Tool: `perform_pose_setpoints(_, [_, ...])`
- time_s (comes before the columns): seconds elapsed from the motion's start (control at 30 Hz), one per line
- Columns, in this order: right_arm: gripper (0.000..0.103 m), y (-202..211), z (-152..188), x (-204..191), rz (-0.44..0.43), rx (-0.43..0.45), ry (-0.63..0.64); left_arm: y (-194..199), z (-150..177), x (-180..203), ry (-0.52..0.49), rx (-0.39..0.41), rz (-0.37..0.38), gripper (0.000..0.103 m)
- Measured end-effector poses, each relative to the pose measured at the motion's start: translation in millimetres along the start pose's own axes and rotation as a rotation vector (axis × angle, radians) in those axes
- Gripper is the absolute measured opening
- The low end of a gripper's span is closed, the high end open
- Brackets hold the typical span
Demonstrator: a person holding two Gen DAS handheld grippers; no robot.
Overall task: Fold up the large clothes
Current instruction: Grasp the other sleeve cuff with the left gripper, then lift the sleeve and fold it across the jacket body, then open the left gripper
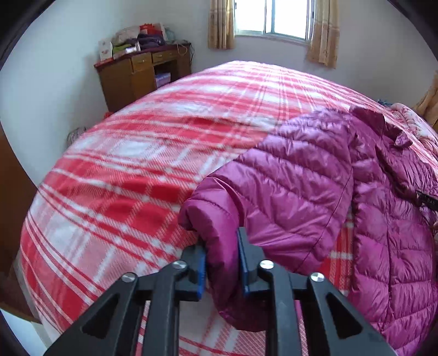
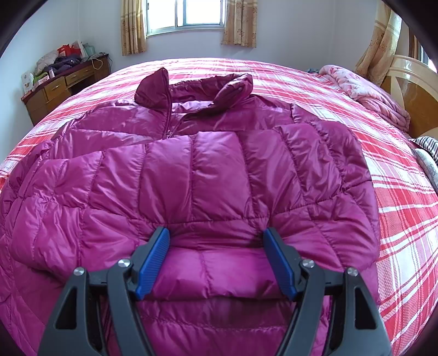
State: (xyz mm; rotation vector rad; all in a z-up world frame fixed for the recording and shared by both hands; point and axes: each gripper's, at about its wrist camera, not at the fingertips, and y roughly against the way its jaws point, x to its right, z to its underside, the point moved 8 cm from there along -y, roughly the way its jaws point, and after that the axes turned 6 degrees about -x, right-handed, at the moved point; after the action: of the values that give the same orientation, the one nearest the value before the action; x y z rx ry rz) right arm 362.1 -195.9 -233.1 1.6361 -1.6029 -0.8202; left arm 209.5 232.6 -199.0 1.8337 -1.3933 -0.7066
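Note:
A magenta quilted puffer jacket (image 2: pixel 205 169) lies front up on a red and white plaid bed (image 2: pixel 397 205), collar toward the window. In the left wrist view its sleeve (image 1: pixel 287 178) runs out from the body to the left, and my left gripper (image 1: pixel 220 241) is shut on the cuff (image 1: pixel 208 208), which bulges up between the blue pads. My right gripper (image 2: pixel 215 231) rests low on the jacket's front. Its jaws stand wide with a thick padded fold (image 2: pixel 213 268) filling the gap and touching both pads (image 2: pixel 153 260); creases radiate from the tips.
A wooden desk (image 1: pixel 142 74) piled with bags and clothes stands at the far left wall, under a curtained window (image 2: pixel 183 13). A pink folded quilt (image 2: pixel 366 90) and a wooden headboard (image 2: pixel 410 90) lie at the bed's right end. Plaid bedcover (image 1: pixel 123 178) stretches left of the sleeve.

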Motion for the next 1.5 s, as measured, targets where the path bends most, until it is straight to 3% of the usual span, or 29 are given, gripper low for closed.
perform_pose_setpoints(0.17, [0.074, 9, 0, 1, -0.027, 0.001, 0.000, 28, -54, -20, -0.023, 0.115, -0.096, 0.014])
perform_pose_setpoints(0.3, [0.074, 44, -4, 9, -0.054, 0.066, -0.013, 51, -96, -11, -0.101, 0.211, -0.173, 0.013])
perform_pose_setpoints(0.43, [0.074, 75, -6, 23, -0.082, 0.111, -0.030, 71, -128, 11, -0.136, 0.271, -0.164, 0.012])
perform_pose_setpoints(0.53, [0.074, 84, 0, 40, -0.042, 0.130, -0.030, 86, -145, 43, -0.185, 0.321, -0.142, 0.012])
perform_pose_setpoints(0.7, [0.074, 82, 15, 66, -0.018, 0.118, -0.060, 101, -158, 98, -0.262, 0.362, -0.096, 0.012])
perform_pose_setpoints(1.2, [0.074, 64, 51, 94, -0.061, 0.107, -0.156, 94, -157, 258, -0.448, 0.352, 0.057, 0.012])
perform_pose_setpoints(1.5, [0.075, 57, 57, 104, -0.118, 0.082, -0.229, 85, -132, 346, -0.552, 0.322, 0.143, 0.012])
